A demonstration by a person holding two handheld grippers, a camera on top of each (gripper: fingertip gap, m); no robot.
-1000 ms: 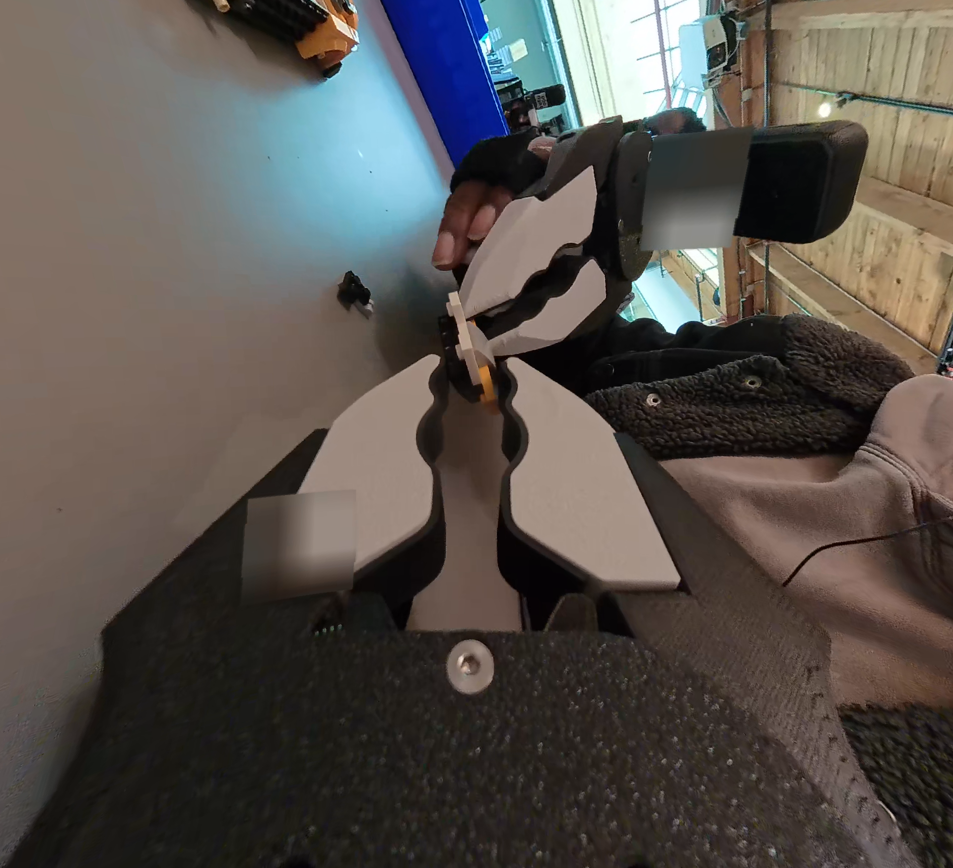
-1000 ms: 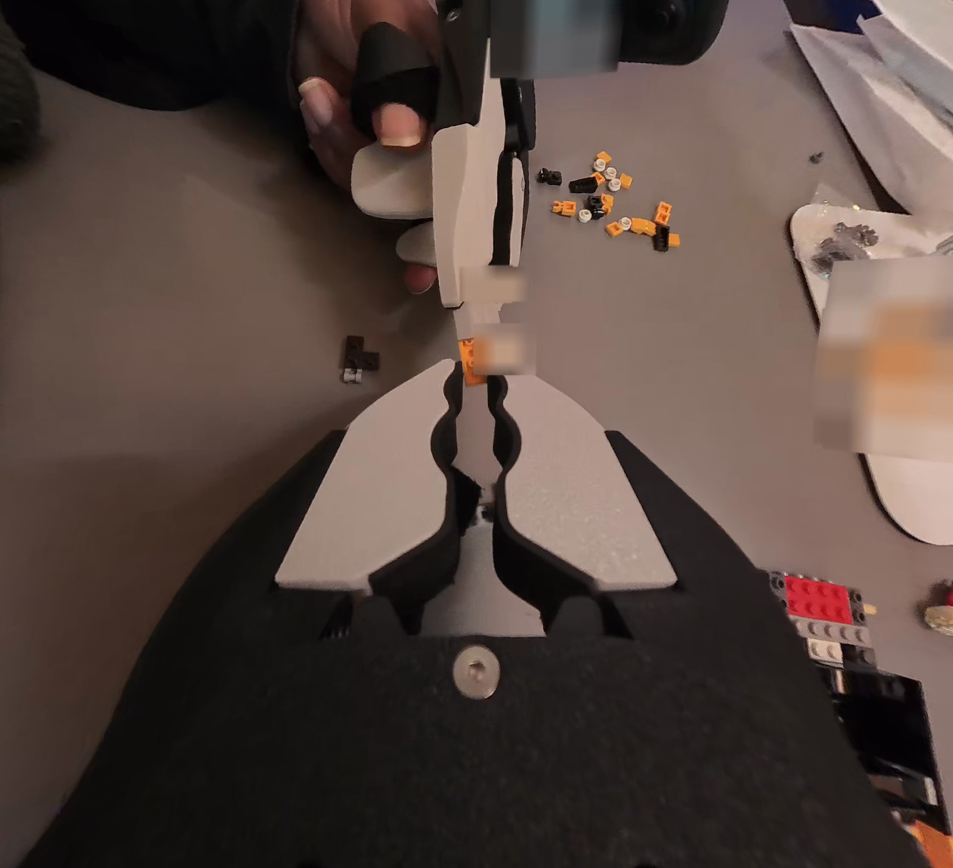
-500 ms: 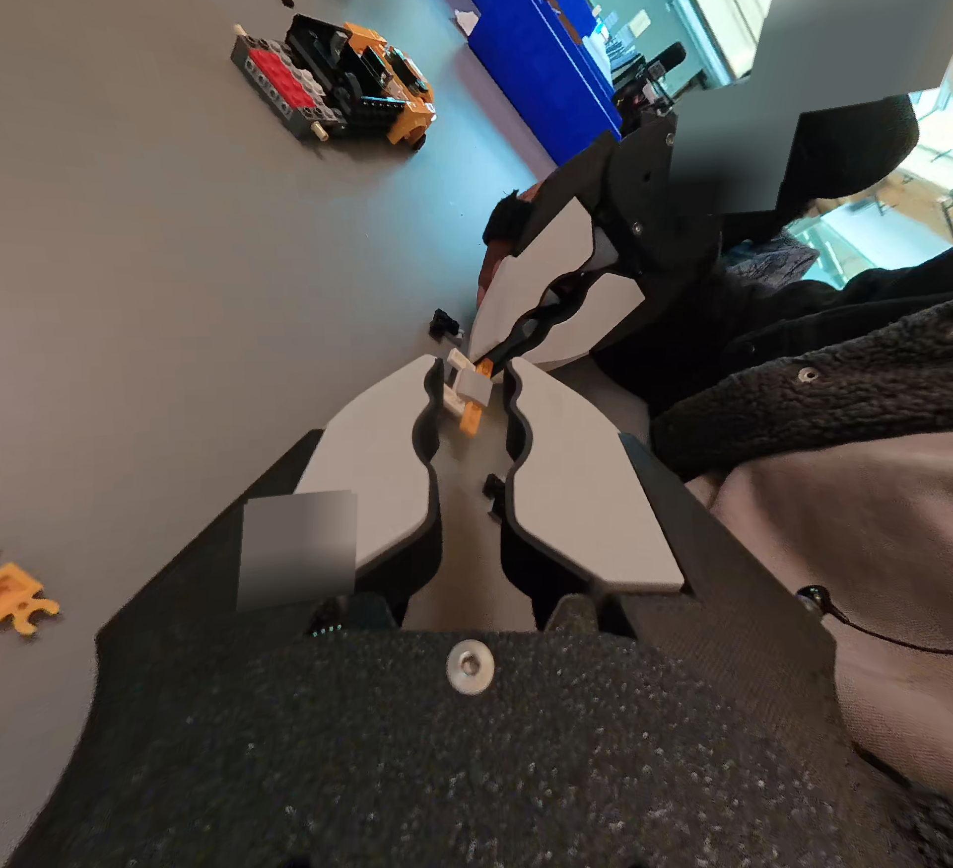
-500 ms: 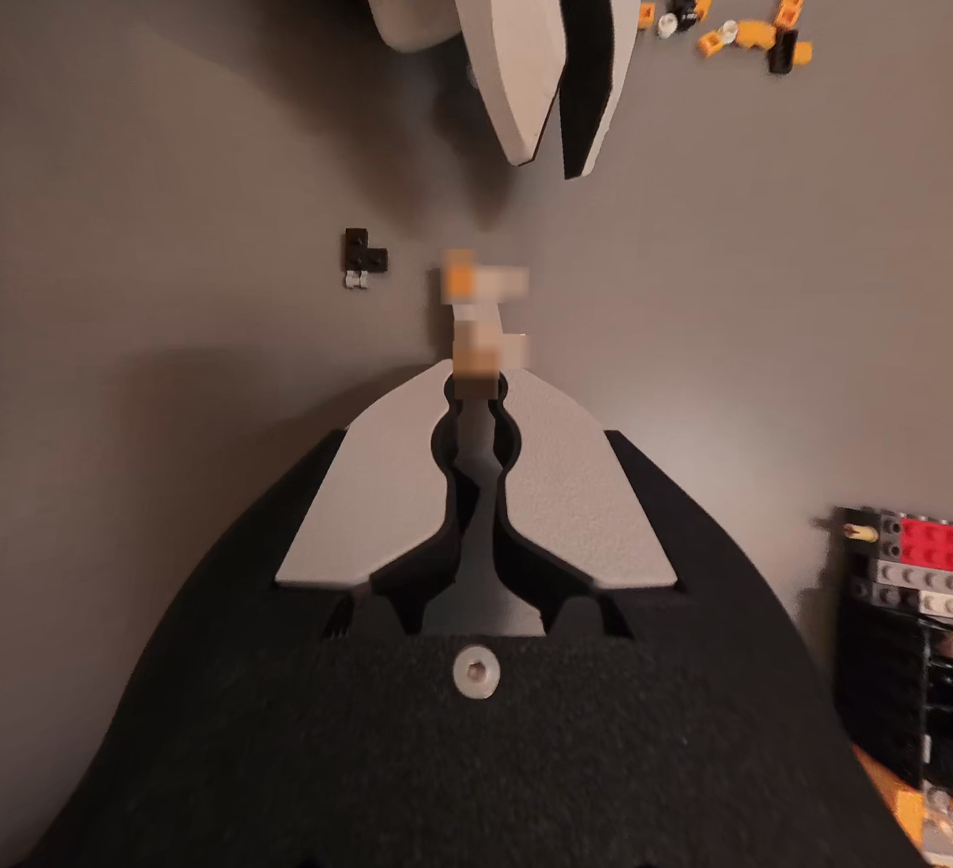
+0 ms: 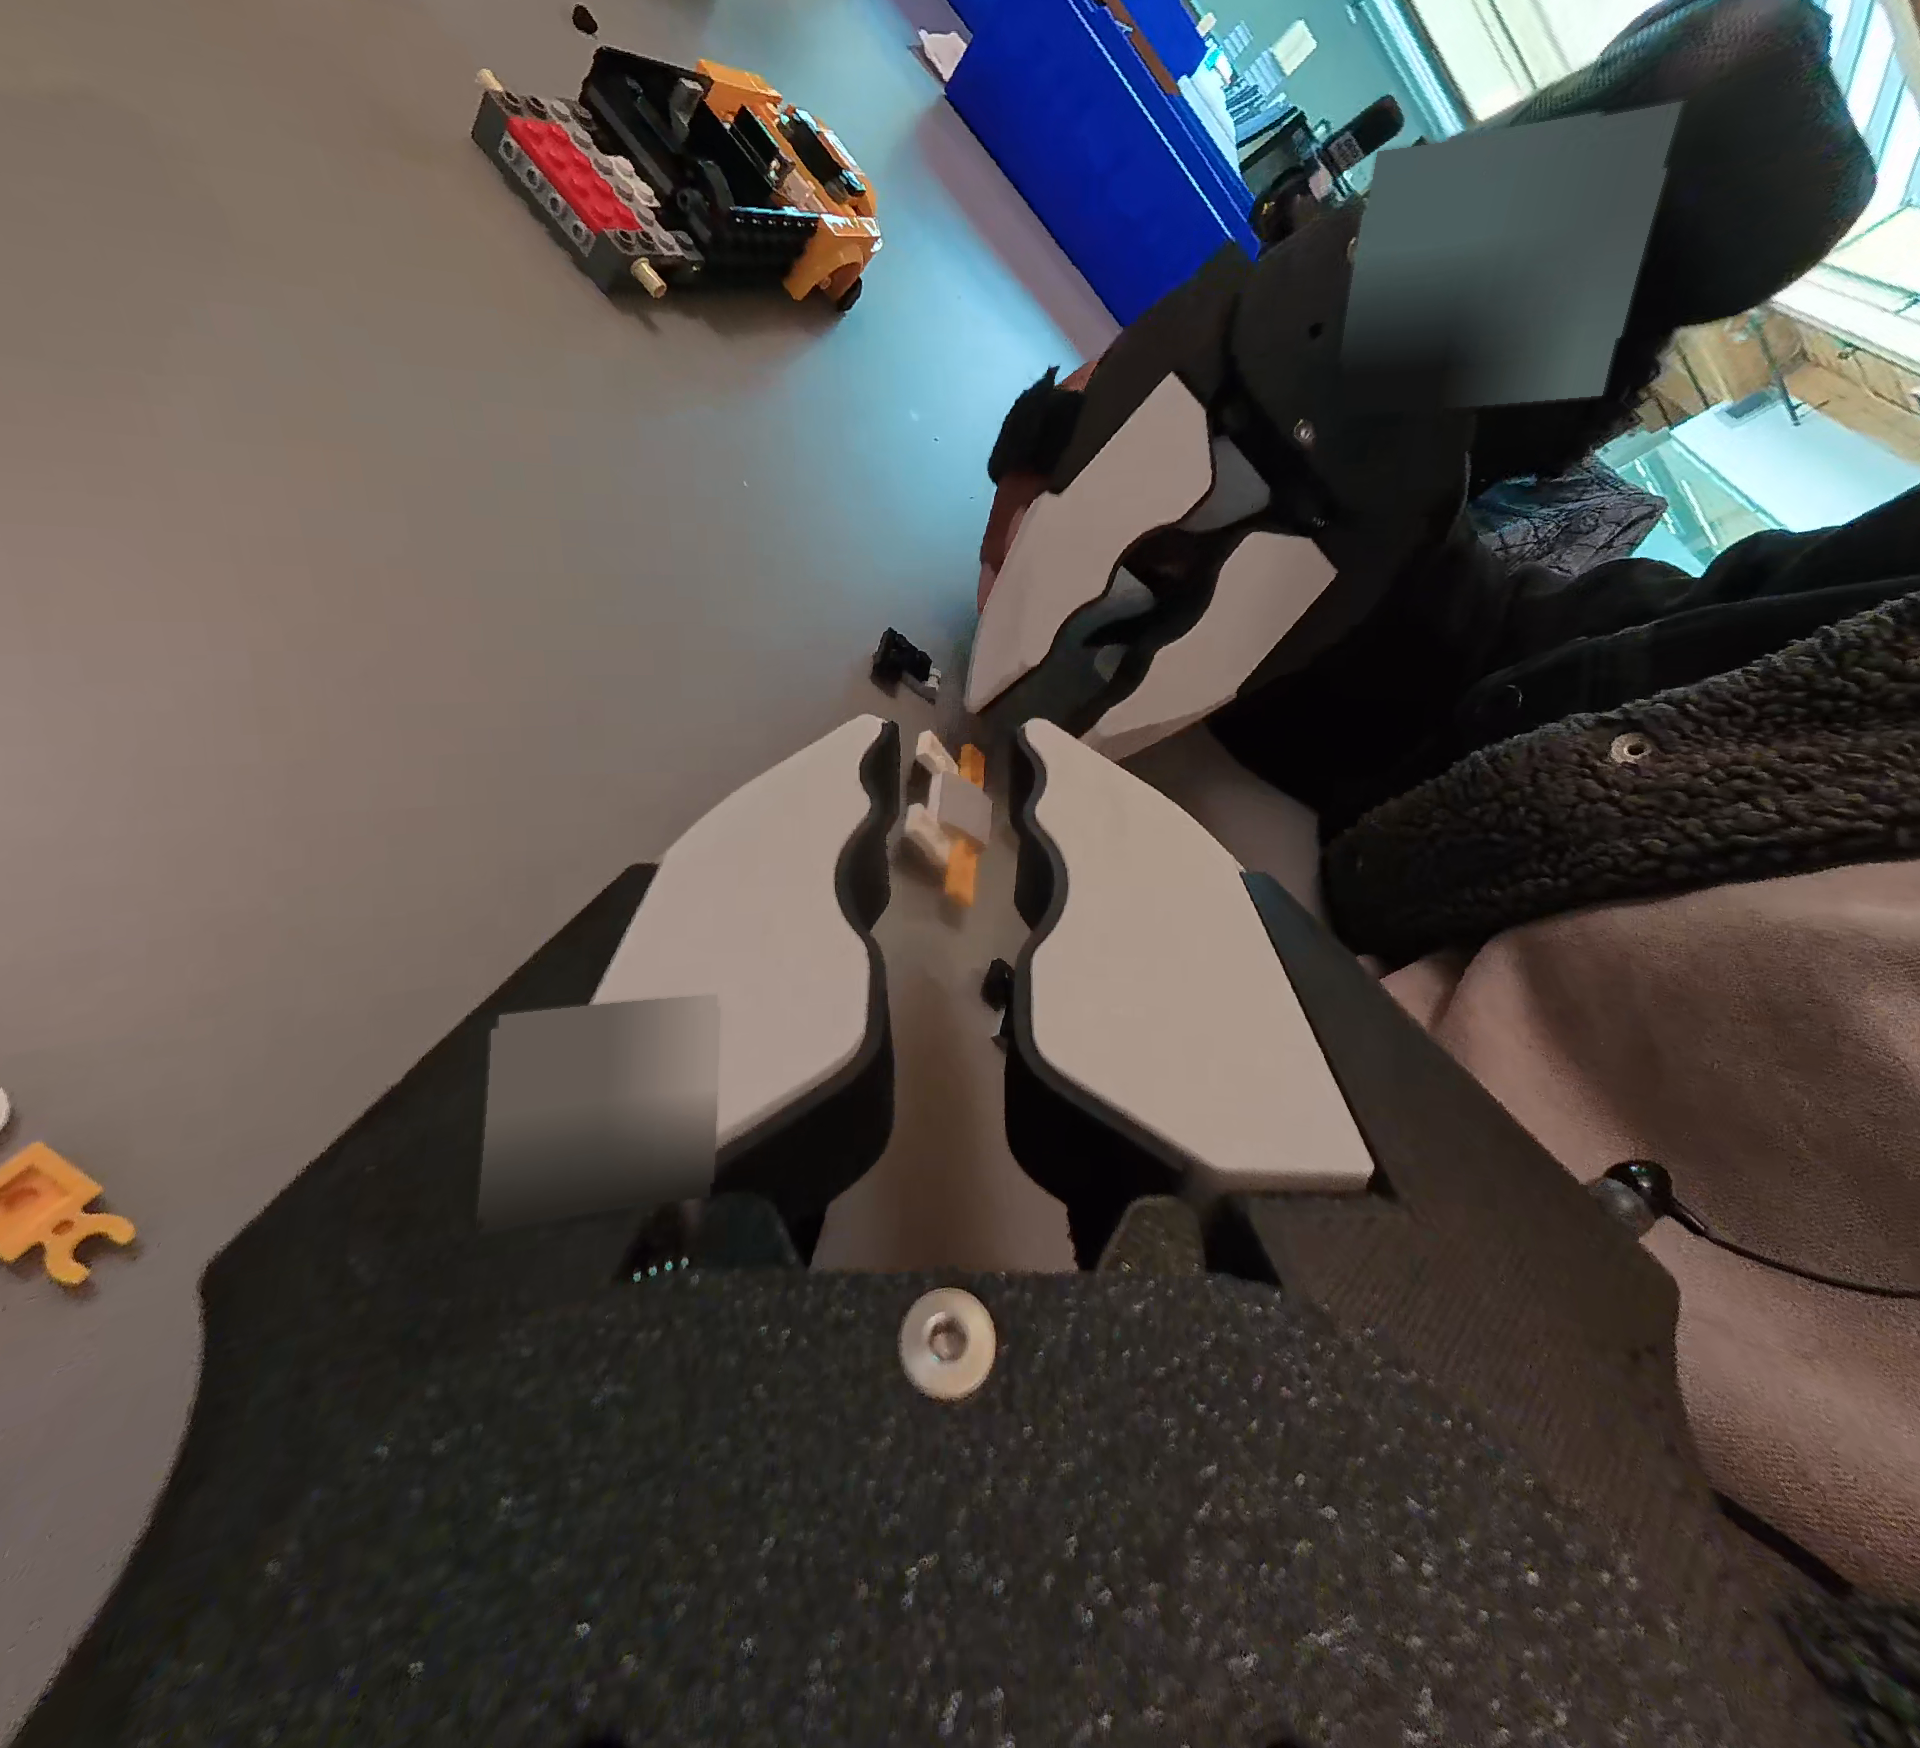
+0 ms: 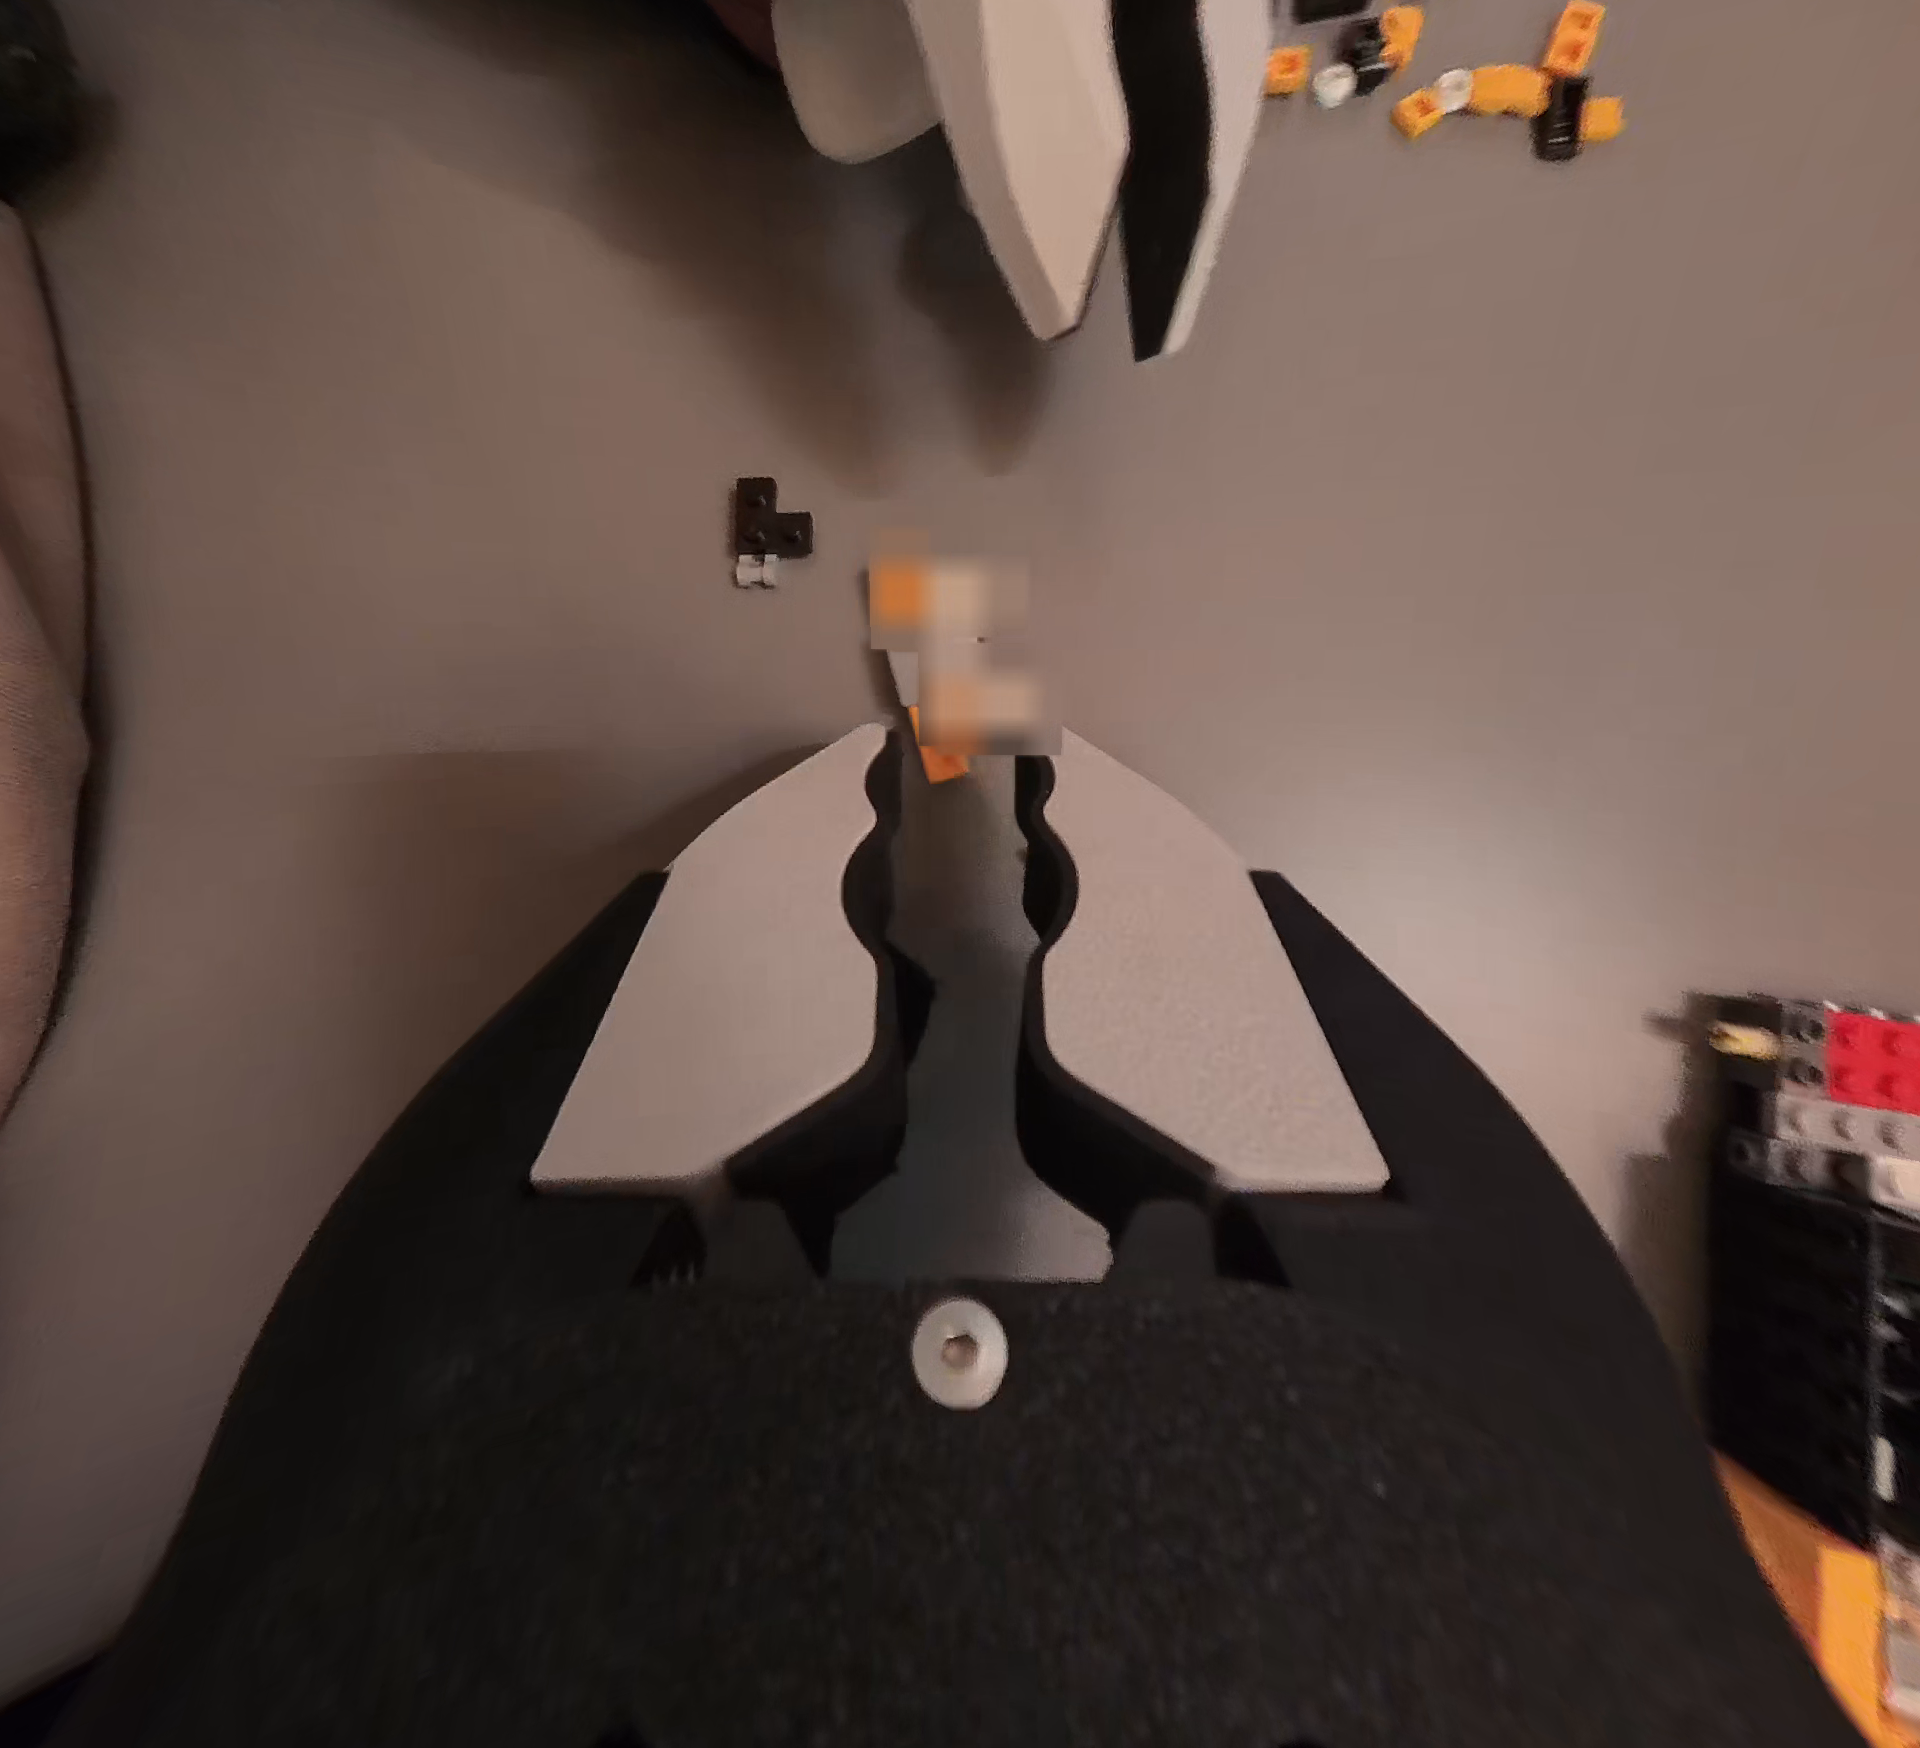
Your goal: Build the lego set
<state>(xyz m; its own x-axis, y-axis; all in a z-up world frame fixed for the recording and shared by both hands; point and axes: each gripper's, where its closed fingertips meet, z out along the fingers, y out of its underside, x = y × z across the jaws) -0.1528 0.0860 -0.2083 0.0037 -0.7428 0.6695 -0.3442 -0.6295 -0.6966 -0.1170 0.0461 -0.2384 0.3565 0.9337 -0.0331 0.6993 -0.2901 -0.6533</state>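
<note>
A small white, grey and orange lego sub-assembly (image 5: 945,815) lies on the grey table (image 5: 416,607), free of both grippers. My left gripper (image 5: 954,742) is open and empty above it, and the piece shows through the gap between the fingers. In the right wrist view the piece (image 6: 945,659) lies just past my right gripper (image 6: 954,753), which is open. The left gripper (image 6: 1096,348) hangs above and beyond it. The right gripper (image 5: 1029,727) points at the piece from the far side. The partly built black, orange and red car (image 5: 675,192) stands farther off.
A black L-shaped piece (image 6: 769,529) lies left of the sub-assembly. A pile of loose orange, black and white pieces (image 6: 1455,57) lies at the far right. The car (image 6: 1839,1179) is at the right edge. An orange plate (image 5: 52,1210) lies left. The person's jacket (image 5: 1610,815) is close by. About 7 cm separates my left fingertips from my right. The orange plate (image 5: 52,1210) is closer to my left gripper, around 11 cm from its tips; the right tips are 15 cm off.
The two grippers held the sub-assembly together in the air a second ago. It has since been set on the table, and both grippers have let go and drawn apart.
</note>
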